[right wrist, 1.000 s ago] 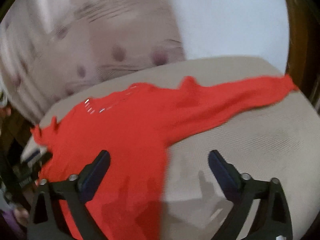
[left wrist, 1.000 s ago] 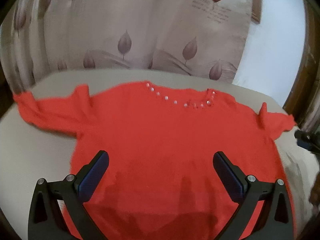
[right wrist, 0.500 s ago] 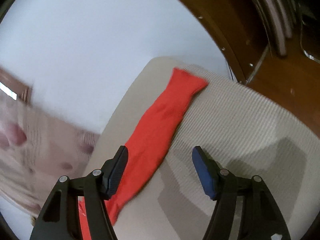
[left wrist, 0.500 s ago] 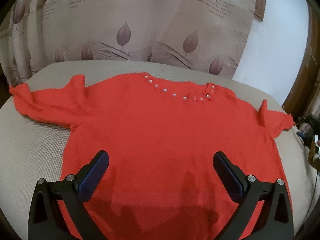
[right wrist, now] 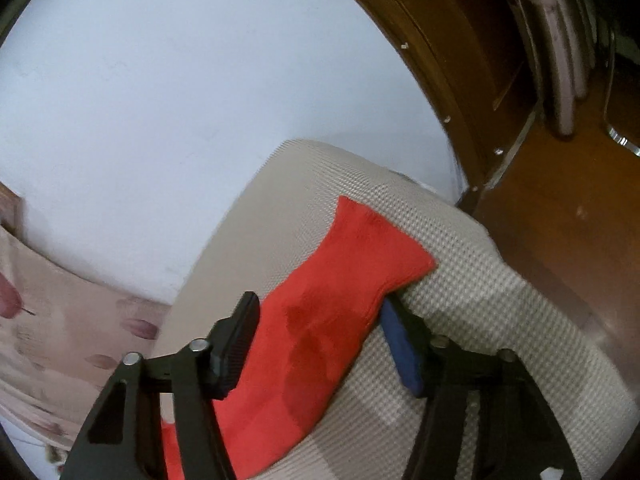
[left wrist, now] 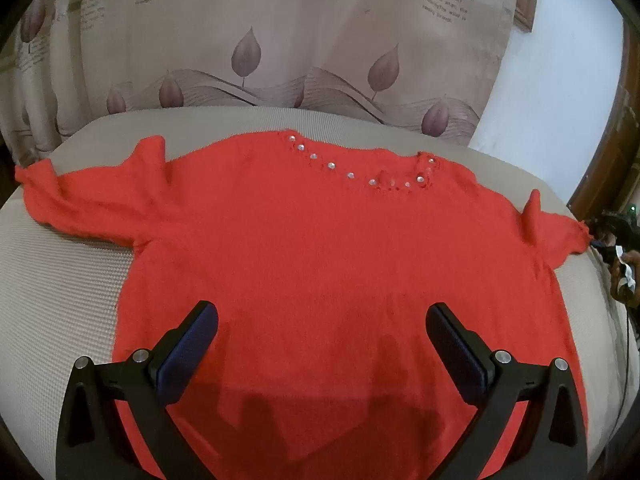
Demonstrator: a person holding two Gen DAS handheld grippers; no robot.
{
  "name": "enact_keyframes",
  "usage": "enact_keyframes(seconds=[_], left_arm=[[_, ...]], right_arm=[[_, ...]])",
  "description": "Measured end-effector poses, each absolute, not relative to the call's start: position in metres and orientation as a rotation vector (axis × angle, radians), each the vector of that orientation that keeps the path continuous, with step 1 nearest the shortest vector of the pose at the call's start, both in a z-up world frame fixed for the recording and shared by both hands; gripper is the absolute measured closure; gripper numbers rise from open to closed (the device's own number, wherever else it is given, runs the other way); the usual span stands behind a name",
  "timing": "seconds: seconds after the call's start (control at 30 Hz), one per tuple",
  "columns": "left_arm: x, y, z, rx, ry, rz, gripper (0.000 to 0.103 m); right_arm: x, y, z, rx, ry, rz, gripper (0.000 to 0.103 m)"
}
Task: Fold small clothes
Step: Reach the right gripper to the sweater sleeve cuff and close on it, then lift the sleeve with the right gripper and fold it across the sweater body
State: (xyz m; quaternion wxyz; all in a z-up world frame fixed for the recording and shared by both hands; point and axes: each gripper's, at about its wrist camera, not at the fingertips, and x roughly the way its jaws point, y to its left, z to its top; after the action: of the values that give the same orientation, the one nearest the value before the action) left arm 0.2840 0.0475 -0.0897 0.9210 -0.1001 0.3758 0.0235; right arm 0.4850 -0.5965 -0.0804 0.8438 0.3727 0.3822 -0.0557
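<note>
A small red knit sweater (left wrist: 328,248) with shiny beads along its neckline (left wrist: 352,175) lies flat on a beige cushion (left wrist: 60,288), sleeves spread to both sides. My left gripper (left wrist: 322,316) is open and hovers over the sweater's lower body. In the right wrist view one red sleeve (right wrist: 340,292) runs out to the cushion's edge. My right gripper (right wrist: 320,316) is open, its two fingers on either side of the sleeve, a little short of the cuff (right wrist: 384,236).
A patterned curtain (left wrist: 280,40) hangs behind the cushion. A pale wall (right wrist: 180,80) and brown wooden furniture (right wrist: 540,220) stand beyond the cushion's edge (right wrist: 460,216). Dark clutter (left wrist: 616,236) lies past the sweater's right sleeve.
My right gripper swung from the sweater's body out along the sleeve and closed in on it near the cuff. The left gripper pulled back slightly and stayed open.
</note>
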Motion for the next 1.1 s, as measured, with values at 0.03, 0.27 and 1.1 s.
enact_keyframes(seconds=[0.03,0.27,1.1], left_arm=[[0.284,0.048,-0.09,-0.209,0.774,0.048,0.0],[0.283,0.053,-0.09,-0.247,0.766,0.05,0.0],[0.227,0.158,-0.061,-0.344,0.653,0.139,0.0]], right_arm=[[0.487,-0.6,-0.084,0.788,0.836,-0.146,0.094],[0.461,-0.604,-0.075,0.97,0.724,-0.049,0.098],[0.454,-0.147,-0.029,0.831,0.925,0.667,0.098]])
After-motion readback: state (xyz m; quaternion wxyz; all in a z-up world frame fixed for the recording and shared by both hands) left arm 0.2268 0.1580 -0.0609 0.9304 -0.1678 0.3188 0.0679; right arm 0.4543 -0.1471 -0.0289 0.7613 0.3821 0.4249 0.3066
